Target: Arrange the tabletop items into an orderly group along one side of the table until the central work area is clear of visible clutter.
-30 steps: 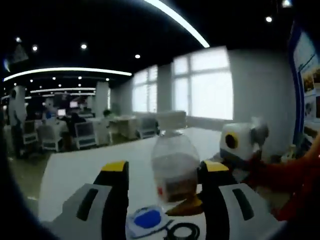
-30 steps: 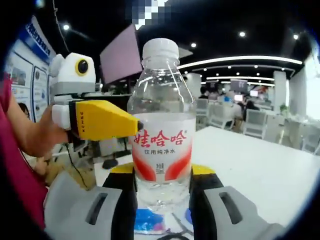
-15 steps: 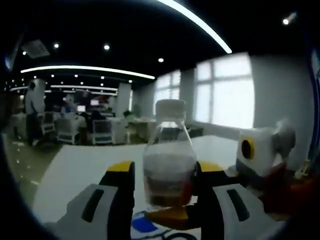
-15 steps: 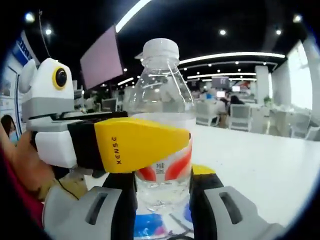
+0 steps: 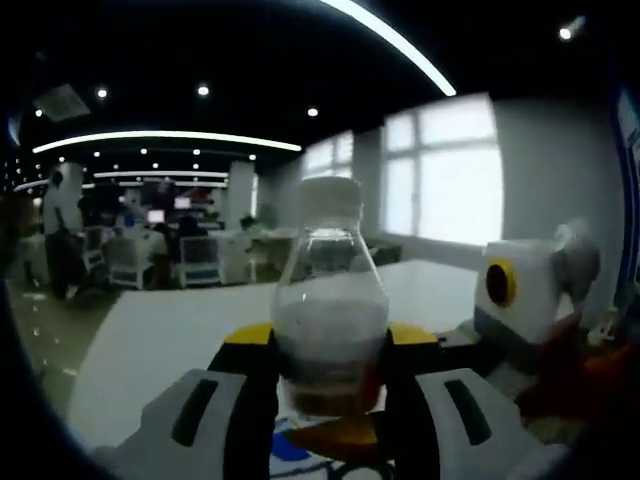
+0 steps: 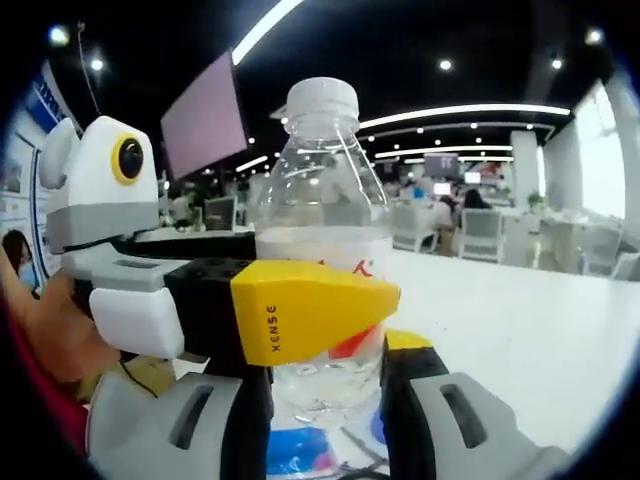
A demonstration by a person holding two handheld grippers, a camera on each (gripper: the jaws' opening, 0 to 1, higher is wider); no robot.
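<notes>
Yellow-tipped black jaws of the right gripper (image 6: 325,365) stand on either side of a clear plastic water bottle (image 6: 322,250) and press against its lower body, so this gripper is clenched on it. In the left gripper view the left gripper (image 5: 330,365) has its own yellow-tipped jaws set against the same bottle (image 5: 330,320) from the opposite side, and it too looks closed on the bottle, so both tools grasp one thing. The bottle stands upright between the jaws, smooth and transparent, with sloping shoulders, a ribbed white screw cap (image 6: 322,98) and a white label printed in red; a little clear water sits in its lower part. In the right gripper view the left gripper's long yellow wedge-shaped finger (image 6: 310,310) crosses in front of the label and hides most of the print, and behind it come the black and pale grey housing of that tool and the person's hand (image 6: 45,330) in a red sleeve. In the left gripper view the right gripper's white body (image 5: 525,300) shows at the right, with red sleeve under it. Below the bottle lies a flat thing in blue and white (image 6: 300,450), too cut off to name. The white table (image 6: 520,330) runs smooth and bare beyond, towards a room of desks and chairs under ceiling strip lights, with bright windows (image 5: 440,170) behind.
</notes>
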